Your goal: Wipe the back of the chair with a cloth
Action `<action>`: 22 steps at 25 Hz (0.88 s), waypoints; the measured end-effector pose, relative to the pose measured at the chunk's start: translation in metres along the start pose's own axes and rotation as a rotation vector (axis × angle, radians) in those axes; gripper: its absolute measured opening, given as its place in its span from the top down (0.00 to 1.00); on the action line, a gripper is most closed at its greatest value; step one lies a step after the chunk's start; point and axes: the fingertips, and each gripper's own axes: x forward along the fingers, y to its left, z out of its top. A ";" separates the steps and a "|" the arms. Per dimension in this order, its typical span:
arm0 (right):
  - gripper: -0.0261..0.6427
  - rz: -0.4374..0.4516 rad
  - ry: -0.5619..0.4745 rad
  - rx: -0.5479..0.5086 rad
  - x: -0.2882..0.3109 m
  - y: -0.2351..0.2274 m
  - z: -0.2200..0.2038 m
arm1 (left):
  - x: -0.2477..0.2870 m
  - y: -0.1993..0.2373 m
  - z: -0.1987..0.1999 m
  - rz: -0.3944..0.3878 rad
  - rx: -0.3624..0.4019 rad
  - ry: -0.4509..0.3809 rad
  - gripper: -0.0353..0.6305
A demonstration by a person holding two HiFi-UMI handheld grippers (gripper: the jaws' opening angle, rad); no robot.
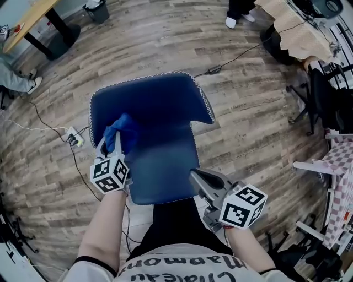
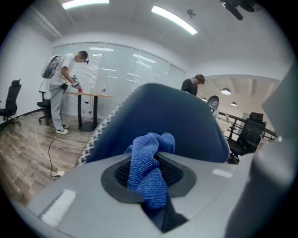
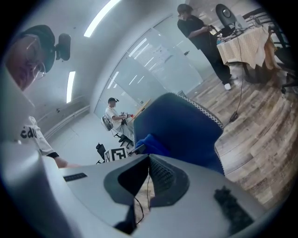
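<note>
A dark blue chair stands in front of me, its backrest (image 1: 149, 102) edged with white stitching and its seat (image 1: 160, 176) below. My left gripper (image 1: 110, 144) is shut on a bunched blue cloth (image 1: 122, 132), which rests against the left side of the chair's back. In the left gripper view the cloth (image 2: 148, 169) hangs between the closed jaws with the backrest (image 2: 186, 121) right behind it. My right gripper (image 1: 199, 179) hovers at the seat's right front corner, shut with nothing in it. The right gripper view shows the backrest (image 3: 177, 125) and the cloth (image 3: 150, 143).
Wooden floor (image 1: 248, 104) surrounds the chair. A power strip (image 1: 74, 137) with cables lies to the left. A table (image 1: 33, 22) and a bin (image 1: 98, 10) stand at the back left, black office chairs (image 1: 325, 104) to the right. People (image 2: 60, 88) stand further off.
</note>
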 end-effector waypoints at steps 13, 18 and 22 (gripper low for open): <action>0.94 -0.019 0.018 0.004 0.001 0.004 -0.014 | 0.020 0.020 0.005 0.083 -0.075 -0.012 0.83; 0.94 -0.045 0.007 0.024 -0.008 -0.007 -0.018 | 0.039 -0.006 -0.001 0.020 -0.074 0.025 0.83; 0.94 -0.069 -0.009 0.045 -0.018 -0.016 -0.023 | 0.052 -0.038 -0.006 -0.063 -0.055 0.040 0.83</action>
